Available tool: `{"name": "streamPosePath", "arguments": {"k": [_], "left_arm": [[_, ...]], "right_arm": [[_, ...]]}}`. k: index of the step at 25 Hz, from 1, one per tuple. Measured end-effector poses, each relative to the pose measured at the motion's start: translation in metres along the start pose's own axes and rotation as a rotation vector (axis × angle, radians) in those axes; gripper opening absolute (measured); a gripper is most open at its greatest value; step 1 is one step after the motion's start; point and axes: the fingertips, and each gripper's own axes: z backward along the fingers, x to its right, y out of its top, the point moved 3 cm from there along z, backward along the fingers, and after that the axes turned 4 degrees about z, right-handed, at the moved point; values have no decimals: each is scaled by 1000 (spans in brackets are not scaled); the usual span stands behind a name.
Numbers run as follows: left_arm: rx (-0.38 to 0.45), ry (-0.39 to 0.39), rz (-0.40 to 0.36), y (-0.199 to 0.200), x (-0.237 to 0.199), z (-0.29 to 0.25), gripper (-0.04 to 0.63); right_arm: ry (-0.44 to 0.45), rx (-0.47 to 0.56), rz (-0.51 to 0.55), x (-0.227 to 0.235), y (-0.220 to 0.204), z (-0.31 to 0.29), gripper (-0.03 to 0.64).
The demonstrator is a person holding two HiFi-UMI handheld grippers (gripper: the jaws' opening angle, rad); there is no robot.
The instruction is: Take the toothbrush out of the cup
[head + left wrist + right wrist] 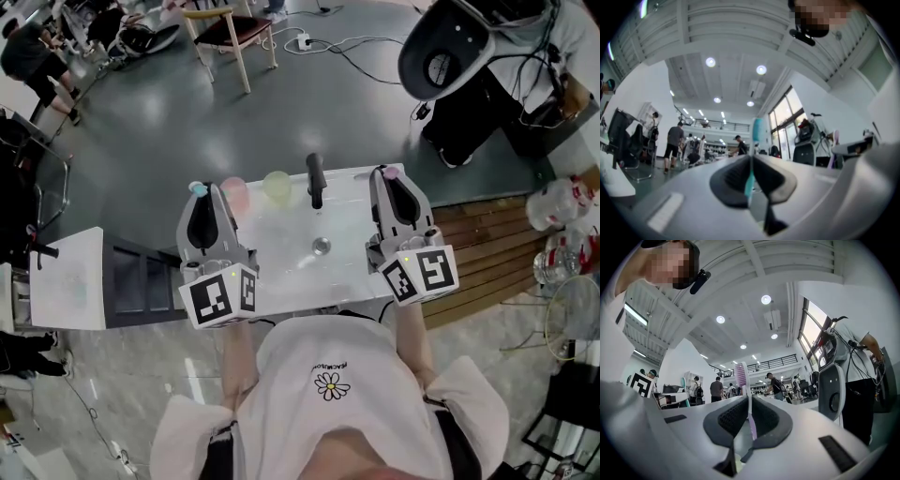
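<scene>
Both grippers are held side by side above the white table (352, 277), pointing slightly upward. My left gripper (201, 193) is shut on a teal toothbrush (751, 174), whose head (758, 129) sticks up past the jaws. My right gripper (389, 176) is shut on a pink toothbrush (750, 420), and its bristled head (740, 374) also stands above the jaws. A pink cup (234, 194) and a green cup (277, 186) stand at the table's far edge between the grippers. Whether anything is inside the cups I cannot tell.
A black upright fixture (315, 180) stands beside the green cup, and a small metal drain (321, 247) sits mid-table. A white shelf (67, 278) is to the left, wooden planks (492, 234) to the right. A chair (230, 33) and a black-and-white machine (448, 52) stand beyond.
</scene>
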Motion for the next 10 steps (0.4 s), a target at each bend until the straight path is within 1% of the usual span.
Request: {"name": "streamPosePath", "arguments": {"k": [10], "left_arm": [[-1,1,0,2,-12,-8,26]], "right_arm": [[4,-6,-2,-8,-1,-13,25]]}}
